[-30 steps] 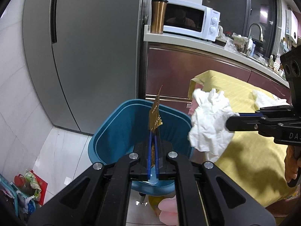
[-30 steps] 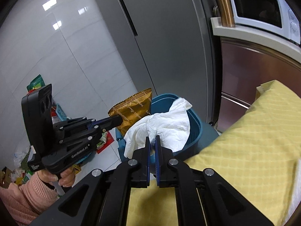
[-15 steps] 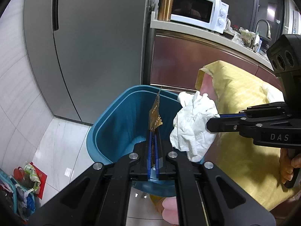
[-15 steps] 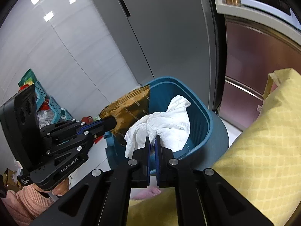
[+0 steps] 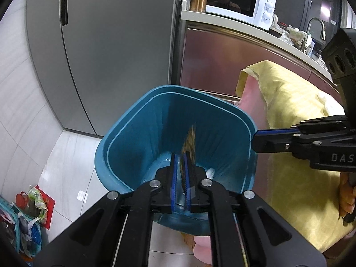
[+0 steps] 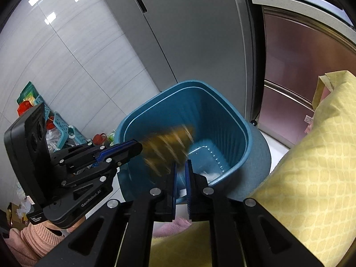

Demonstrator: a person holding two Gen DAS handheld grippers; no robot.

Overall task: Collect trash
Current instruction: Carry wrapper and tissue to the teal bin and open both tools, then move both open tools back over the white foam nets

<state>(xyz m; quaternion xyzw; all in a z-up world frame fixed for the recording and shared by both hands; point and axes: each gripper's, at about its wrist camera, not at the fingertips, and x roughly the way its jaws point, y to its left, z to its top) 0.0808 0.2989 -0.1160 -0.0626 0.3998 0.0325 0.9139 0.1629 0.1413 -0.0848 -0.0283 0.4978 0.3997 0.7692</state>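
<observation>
A blue trash bin (image 5: pixel 124 138) (image 6: pixel 222 102) stands on the floor by the fridge. My left gripper (image 5: pixel 180 158) (image 6: pixel 133 148) is slightly open over the bin; the brown snack wrapper (image 5: pixel 190 142) (image 6: pixel 169 146) is motion-blurred, dropping from its fingers. My right gripper (image 6: pixel 180 166) (image 5: pixel 255 138) is open and empty at the bin's near rim. The white crumpled tissue (image 6: pixel 210 173) (image 5: pixel 210 172) lies at the bin's bottom, mostly hidden.
A grey fridge (image 5: pixel 106 44) stands behind the bin. A yellow quilted cloth (image 5: pixel 289 102) (image 6: pixel 311 155) covers the surface to the right. A counter with a microwave (image 5: pixel 240 0) is behind. Baskets and bags (image 5: pixel 29 211) (image 6: pixel 51 122) lie on the floor at left.
The right gripper has let go of the white tissue, which fell into the bin. The left gripper has opened a little and the brown wrapper is falling. Both grippers moved closer over the bin.
</observation>
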